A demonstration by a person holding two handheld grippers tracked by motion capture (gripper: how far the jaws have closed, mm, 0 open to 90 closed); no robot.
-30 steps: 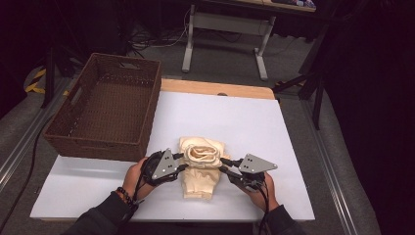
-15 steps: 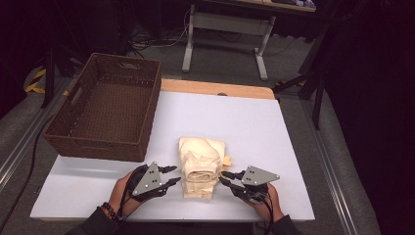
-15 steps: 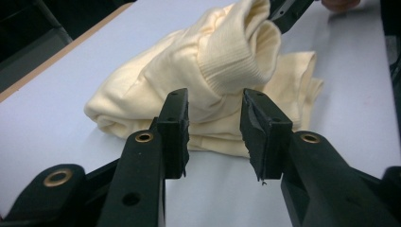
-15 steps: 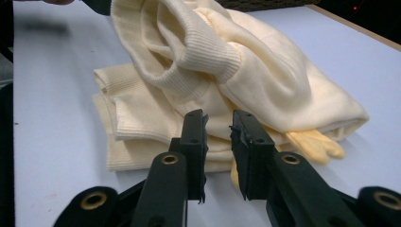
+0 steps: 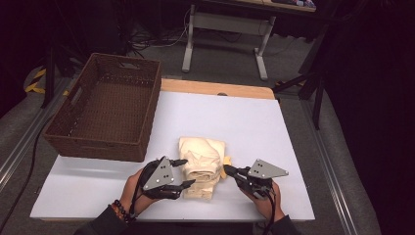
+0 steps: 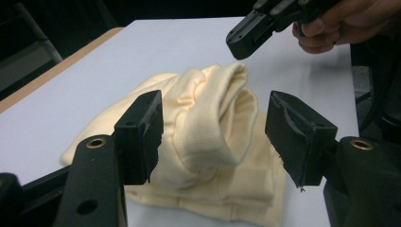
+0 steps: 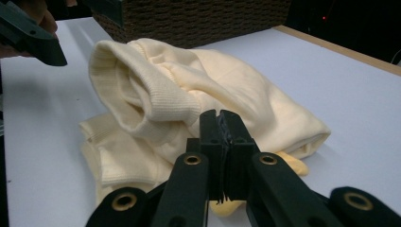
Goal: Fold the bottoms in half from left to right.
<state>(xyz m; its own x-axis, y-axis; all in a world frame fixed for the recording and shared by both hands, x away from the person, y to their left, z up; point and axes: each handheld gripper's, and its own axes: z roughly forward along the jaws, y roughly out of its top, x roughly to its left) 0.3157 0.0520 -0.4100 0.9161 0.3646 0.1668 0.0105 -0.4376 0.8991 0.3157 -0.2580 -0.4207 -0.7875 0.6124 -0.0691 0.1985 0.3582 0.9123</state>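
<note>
Your folded cream garment [image 5: 200, 167] lies near the table's [image 5: 254, 122] near edge, right of the wicker basket [image 5: 105, 107]. Your left gripper [image 5: 182, 173] has just been opening, its jaws clear of the cloth; your right gripper [image 5: 229, 171] has pinched shut on nothing, beside the bundle, likely ready to tidy it.

left gripper [image 6: 215, 137] has its jaws spread apart, just been opening, with the folded cream sweater [image 6: 208, 156] lying between them on the white counter [image 6: 118, 61]. right gripper [image 6: 257, 30] hovers just beyond it.
</note>
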